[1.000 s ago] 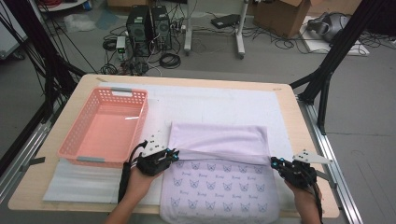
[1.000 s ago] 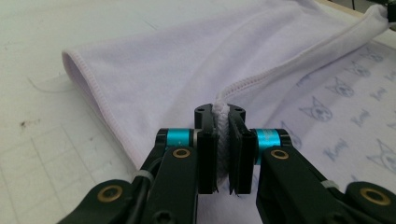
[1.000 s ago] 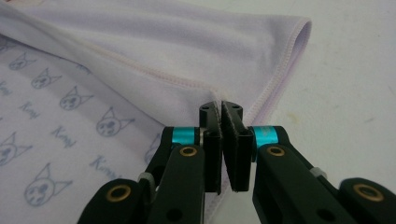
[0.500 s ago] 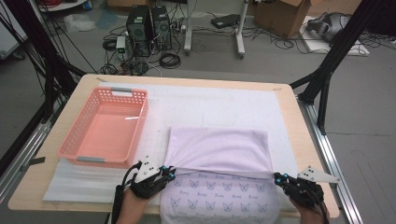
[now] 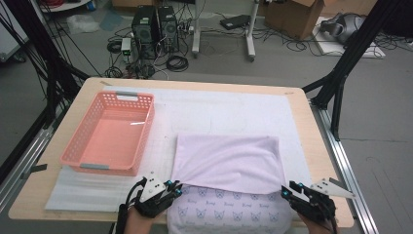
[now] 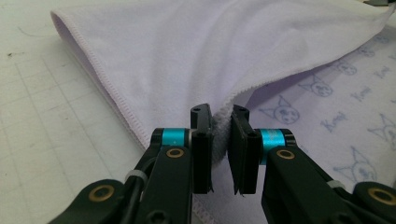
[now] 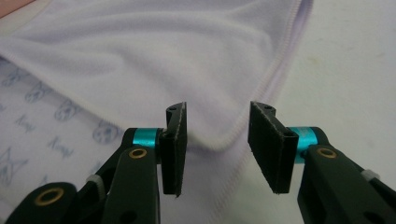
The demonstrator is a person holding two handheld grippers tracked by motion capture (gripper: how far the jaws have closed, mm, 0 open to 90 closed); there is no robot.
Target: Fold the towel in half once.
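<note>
High view: lilac towel lies on the white mat at the near-centre of the table, its far half folded over toward the person so the plain back faces up; a strip of the cat-print side shows along the near edge. Left gripper sits at the fold's near-left corner, right gripper at the near-right corner, both low at the table's near edge. Pink basket stands well apart, to the left on the mat. Left gripper view: jaws have just been opening a bit, w/ the towel's hemmed edge between them; the edge touches the left pad, but there's a visible gap to the right pad, so grip looks released. Folded layer slopes away over the print side. Right gripper view: right gripper jaws have just been opening and stand clearly apart; the towel's corner hem lies below and between them, no pad pressing on it, cloth resting on mat.
</note>
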